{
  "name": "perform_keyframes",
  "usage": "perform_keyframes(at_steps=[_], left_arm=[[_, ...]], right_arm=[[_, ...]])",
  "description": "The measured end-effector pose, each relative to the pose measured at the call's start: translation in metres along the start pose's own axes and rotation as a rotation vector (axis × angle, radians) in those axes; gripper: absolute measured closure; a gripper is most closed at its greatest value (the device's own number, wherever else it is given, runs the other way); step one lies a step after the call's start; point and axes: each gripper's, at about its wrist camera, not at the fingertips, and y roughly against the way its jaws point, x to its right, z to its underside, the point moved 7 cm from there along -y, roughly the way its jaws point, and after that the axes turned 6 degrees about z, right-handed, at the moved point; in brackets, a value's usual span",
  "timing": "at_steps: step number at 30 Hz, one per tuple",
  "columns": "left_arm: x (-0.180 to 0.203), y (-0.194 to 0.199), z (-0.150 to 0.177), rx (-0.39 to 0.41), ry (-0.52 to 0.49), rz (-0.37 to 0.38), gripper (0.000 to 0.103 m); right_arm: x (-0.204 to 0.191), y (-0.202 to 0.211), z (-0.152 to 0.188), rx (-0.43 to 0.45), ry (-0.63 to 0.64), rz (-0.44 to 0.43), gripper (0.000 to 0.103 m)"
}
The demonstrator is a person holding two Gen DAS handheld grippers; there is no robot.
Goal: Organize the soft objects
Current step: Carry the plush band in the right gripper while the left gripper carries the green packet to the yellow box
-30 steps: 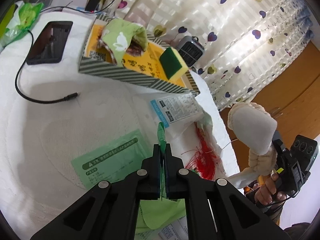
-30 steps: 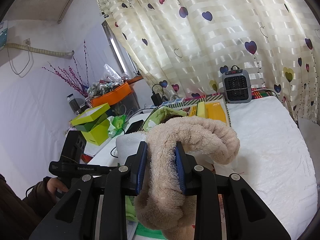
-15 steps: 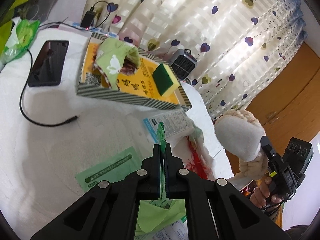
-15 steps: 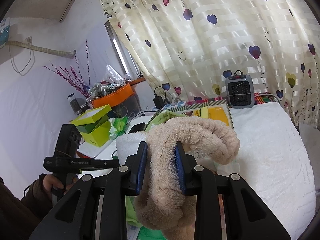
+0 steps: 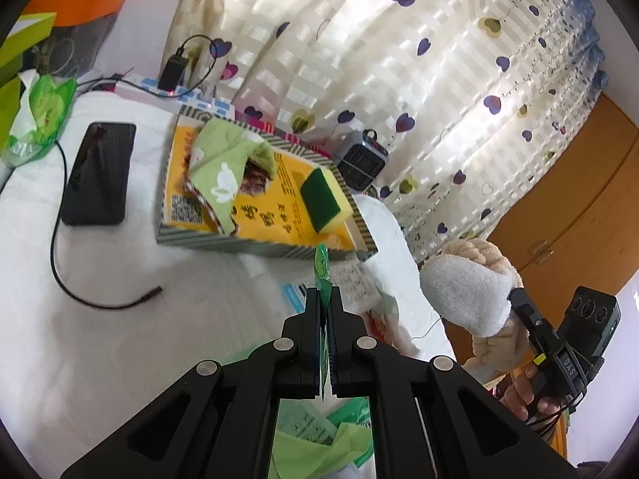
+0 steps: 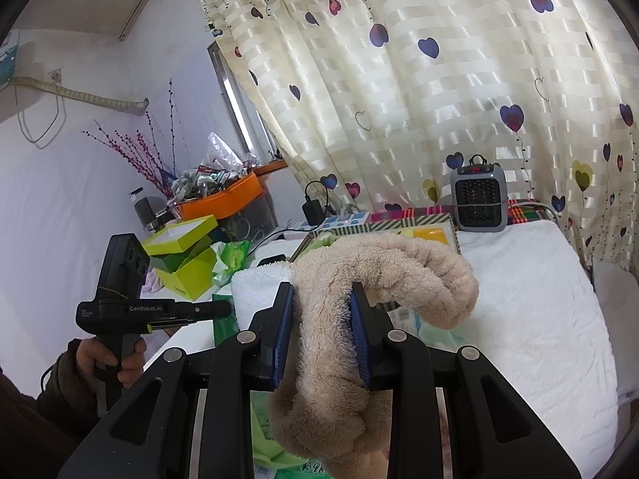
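My left gripper (image 5: 326, 299) is shut on a thin green plastic packet (image 5: 322, 265) and holds it above the white table. A striped box (image 5: 255, 244) with a yellow bottom lies ahead; in it are a green cloth (image 5: 223, 167) and a yellow-green sponge (image 5: 324, 199). My right gripper (image 6: 322, 311) is shut on a beige and white plush slipper (image 6: 383, 263), held in the air right of the table. The slipper also shows in the left wrist view (image 5: 467, 295).
A black phone (image 5: 100, 173) and a loose cable (image 5: 80, 299) lie left of the box. A small grey heater (image 5: 361, 163) stands behind it by the heart curtain. Packets and green papers (image 5: 315, 435) lie under my left gripper. Green boxes (image 6: 183, 259) stand far left.
My left gripper has risen and drawn back with the packet, so the box looks farther. The right gripper keeps its hold on the slipper and has barely shifted.
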Motion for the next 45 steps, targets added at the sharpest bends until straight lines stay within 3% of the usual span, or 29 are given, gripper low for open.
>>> perform_keyframes(at_steps=[11, 21, 33, 45], left_arm=[[0.001, -0.004, -0.046, 0.057, -0.025, -0.015, 0.099], [-0.003, -0.028, -0.074, 0.060, -0.022, -0.020, 0.099], [-0.016, -0.071, -0.102, 0.043, -0.025, -0.028, 0.099], [-0.038, -0.109, -0.118, 0.017, -0.005, -0.035, 0.099]], right_arm=[[0.008, -0.020, -0.033, 0.012, 0.019, 0.033, 0.074], [0.030, -0.054, -0.054, -0.009, 0.003, 0.056, 0.074], [0.064, -0.117, -0.083, -0.049, 0.009, 0.104, 0.074], [0.090, -0.187, -0.088, -0.135, 0.009, 0.104, 0.074]])
